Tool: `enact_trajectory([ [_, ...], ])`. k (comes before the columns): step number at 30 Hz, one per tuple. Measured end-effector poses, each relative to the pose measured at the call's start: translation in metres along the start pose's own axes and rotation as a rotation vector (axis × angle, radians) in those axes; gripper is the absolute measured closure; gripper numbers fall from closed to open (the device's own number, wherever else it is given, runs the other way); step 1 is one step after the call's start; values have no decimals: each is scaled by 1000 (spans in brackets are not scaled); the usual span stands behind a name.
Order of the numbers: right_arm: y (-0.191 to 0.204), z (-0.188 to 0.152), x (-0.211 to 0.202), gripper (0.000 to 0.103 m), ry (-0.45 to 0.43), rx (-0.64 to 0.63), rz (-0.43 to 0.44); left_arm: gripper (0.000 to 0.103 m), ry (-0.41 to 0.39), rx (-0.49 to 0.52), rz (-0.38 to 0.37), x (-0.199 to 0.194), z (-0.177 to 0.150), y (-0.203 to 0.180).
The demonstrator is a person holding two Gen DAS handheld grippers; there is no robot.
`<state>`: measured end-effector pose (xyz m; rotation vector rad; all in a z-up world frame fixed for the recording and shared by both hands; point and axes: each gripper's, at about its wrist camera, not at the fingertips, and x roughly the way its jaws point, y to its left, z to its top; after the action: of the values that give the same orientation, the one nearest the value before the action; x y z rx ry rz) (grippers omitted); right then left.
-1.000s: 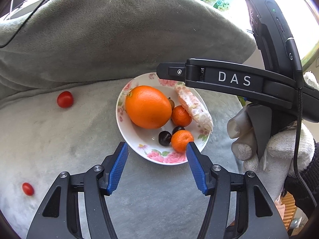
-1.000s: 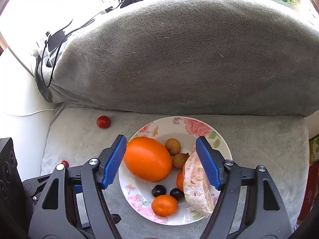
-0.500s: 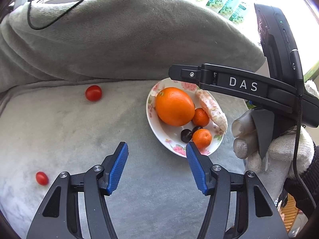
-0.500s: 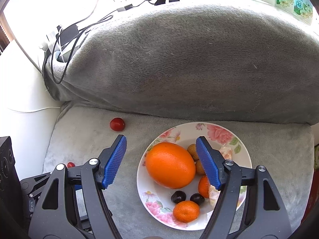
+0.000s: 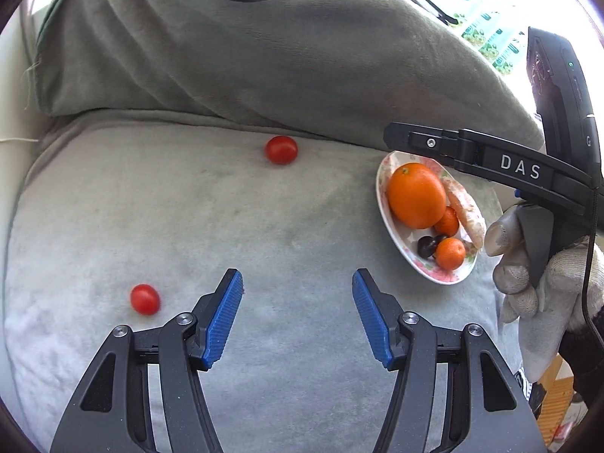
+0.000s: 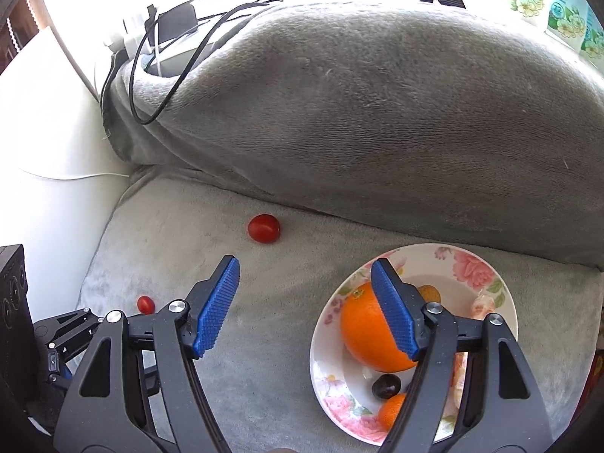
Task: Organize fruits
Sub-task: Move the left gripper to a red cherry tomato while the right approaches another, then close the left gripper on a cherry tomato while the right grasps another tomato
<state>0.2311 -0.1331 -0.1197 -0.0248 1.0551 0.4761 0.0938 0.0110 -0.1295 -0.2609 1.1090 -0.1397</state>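
Observation:
A floral plate (image 5: 383, 204) (image 6: 502, 302) on the grey cushion holds a big orange (image 5: 416, 195) (image 6: 362, 332), small tangerines (image 5: 450, 253), dark fruits (image 5: 426, 246) (image 6: 385, 385) and a wrapped piece (image 5: 468, 215). Two cherry tomatoes lie loose on the cushion: one far (image 5: 281, 149) (image 6: 263, 228), one near left (image 5: 145, 299) (image 6: 146, 304). My left gripper (image 5: 298, 321) is open and empty, right of the near tomato. My right gripper (image 6: 305, 305) is open and empty, its right finger over the plate; it also shows in the left wrist view (image 5: 490, 158).
A large grey pillow (image 6: 358, 113) rises behind the seat cushion (image 5: 188, 226). Cables (image 6: 170, 49) lie on top of the pillow. A white sofa arm (image 6: 49, 151) borders the left. A gloved hand (image 5: 536, 283) holds the right gripper.
Both grippers have swung left, so the plate has shifted right in both views and the two loose tomatoes sit nearer the middle. Both grippers stay open.

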Motion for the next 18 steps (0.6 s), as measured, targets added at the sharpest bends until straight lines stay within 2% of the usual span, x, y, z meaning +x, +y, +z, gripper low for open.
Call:
enact_trajectory([
  [11, 27, 6, 27, 28, 16, -36, 39, 46, -2, -132, 58, -10, -22, 68],
  [13, 30, 7, 33, 29, 25, -41, 43, 51, 1, -154, 64, -10, -24, 77],
  [16, 35, 9, 43, 37, 44, -42, 59, 53, 4, -179, 76, -10, -26, 87],
  [18, 38, 10, 49, 38, 52, -46, 57, 57, 6, -191, 81, -7, -26, 93],
])
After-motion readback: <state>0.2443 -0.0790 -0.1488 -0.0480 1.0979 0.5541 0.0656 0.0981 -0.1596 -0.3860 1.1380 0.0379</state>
